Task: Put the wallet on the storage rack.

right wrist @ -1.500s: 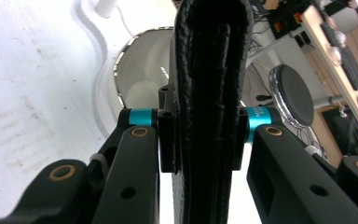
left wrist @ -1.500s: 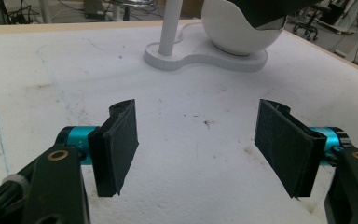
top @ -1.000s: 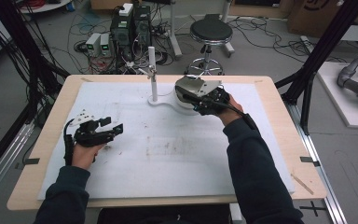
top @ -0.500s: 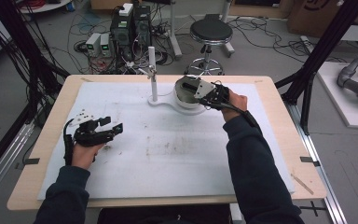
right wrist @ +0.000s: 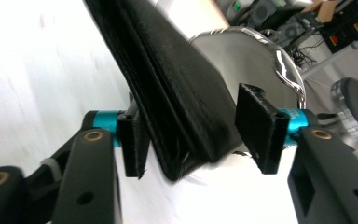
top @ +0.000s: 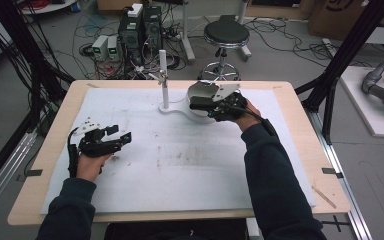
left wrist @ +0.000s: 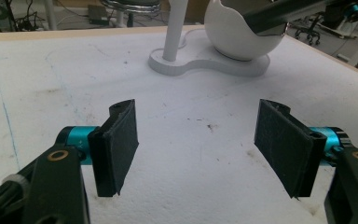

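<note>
White foam sheet covers the tabletop. Near its far edge stands a white bowl on a base with a post. Right gripper reaches over the bowl; its jaws have just been opening, with a black wallet-like item between them, apparently released into the bowl. Left gripper rests near the left edge, jaws apart and empty, likely standing by.
</note>
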A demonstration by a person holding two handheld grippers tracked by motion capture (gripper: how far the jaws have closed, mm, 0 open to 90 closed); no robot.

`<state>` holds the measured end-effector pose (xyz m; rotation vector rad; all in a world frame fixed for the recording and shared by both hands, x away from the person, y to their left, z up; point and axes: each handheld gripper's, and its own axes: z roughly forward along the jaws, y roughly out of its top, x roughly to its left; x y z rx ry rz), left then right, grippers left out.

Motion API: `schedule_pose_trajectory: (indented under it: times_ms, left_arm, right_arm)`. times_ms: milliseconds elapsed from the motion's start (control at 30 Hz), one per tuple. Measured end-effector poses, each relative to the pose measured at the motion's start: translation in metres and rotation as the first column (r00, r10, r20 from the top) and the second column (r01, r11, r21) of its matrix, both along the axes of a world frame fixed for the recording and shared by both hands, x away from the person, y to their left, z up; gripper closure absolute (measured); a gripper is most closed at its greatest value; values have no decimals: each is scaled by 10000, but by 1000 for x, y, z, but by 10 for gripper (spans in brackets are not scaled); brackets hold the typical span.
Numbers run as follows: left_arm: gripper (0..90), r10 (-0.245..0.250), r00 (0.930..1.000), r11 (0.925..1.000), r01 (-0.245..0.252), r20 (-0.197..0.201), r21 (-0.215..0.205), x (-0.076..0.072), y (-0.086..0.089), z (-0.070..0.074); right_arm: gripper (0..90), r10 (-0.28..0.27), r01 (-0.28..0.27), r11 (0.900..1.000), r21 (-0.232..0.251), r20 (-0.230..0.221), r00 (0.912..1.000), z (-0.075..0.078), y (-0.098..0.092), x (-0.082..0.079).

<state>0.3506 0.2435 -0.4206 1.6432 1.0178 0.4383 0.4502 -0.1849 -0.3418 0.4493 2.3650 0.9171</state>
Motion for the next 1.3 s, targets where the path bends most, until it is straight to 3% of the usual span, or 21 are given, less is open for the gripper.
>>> schedule_pose_trajectory:
  times_ms: [133, 333, 367, 500, 567, 633, 700, 800, 833, 933, 1033, 1133, 1200, 1300]
  left_arm:
    - [300, -39, 10000, 10000, 39, -11, 41, 0, -1, 0]
    - [300, -25, 10000, 10000, 25, -5, 46, 0, -1, 0]
    - [300, -31, 10000, 10000, 31, 5, 58, 0, -1, 0]
    - [300, -14, 10000, 10000, 14, 1, 24, 0, -1, 0]
    - [300, -21, 10000, 10000, 21, 6, 31, -1, -1, 0]
    - [300, -8, 10000, 10000, 8, 5, 30, 0, -1, 0]
    - [300, -36, 10000, 10000, 36, -20, 41, 0, -1, 0]
    - [300, -35, 10000, 10000, 35, 3, 46, 0, -1, 0]
    - [300, -7, 10000, 10000, 7, 17, 39, -1, -1, 1]
    - [300, 20, 10000, 10000, -20, 19, 0, -1, 0, 1]
    - [300, -12, 10000, 10000, 12, 71, -42, 0, 0, 1]
    - [281, 6, 9996, 10000, -7, 279, 17, -1, 0, 4]
    - [211, 99, 9988, 10000, -98, 472, -18, 0, 0, 7]
    - [194, 61, 9977, 10000, -61, 678, -6, 1, 0, 11]
  right_arm:
    - [376, -337, 438, 9942, 979, -1027, 9941, 1, -13, -1]
    - [361, 320, -45, 9802, 1977, -1360, 9902, 13, -16, -12]
    - [366, 369, -86, 9803, 1971, -1405, 9894, 14, -14, -14]
    - [406, -77, 176, 9958, 895, -1102, 9939, 10, -4, -16]
    - [460, -118, 212, 9930, 1160, -815, 9966, 6, -4, -15]
    - [449, -150, 300, 9864, 1619, -932, 9955, 1, -7, -14]
    - [447, -147, 315, 9871, 1567, -1076, 9941, 0, -7, -15]
    - [441, -291, 391, 9912, 1267, -800, 9964, 2, -3, -19]
    - [416, -236, 355, 9892, 1420, -840, 9962, 3, -4, -19]
    - [352, -477, 634, 9752, 2119, -782, 9958, 11, -14, -24]
    - [304, -913, 1019, 9631, 2492, -538, 9944, 21, -27, -31]
    - [264, -1346, 1460, 9394, 3103, -580, 9892, 24, -49, -41]
    - [251, -1597, 1731, 9291, 3269, -675, 9849, 22, -62, -48]
    - [232, -2044, 2184, 9200, 3254, -769, 9759, 15, -83, -60]
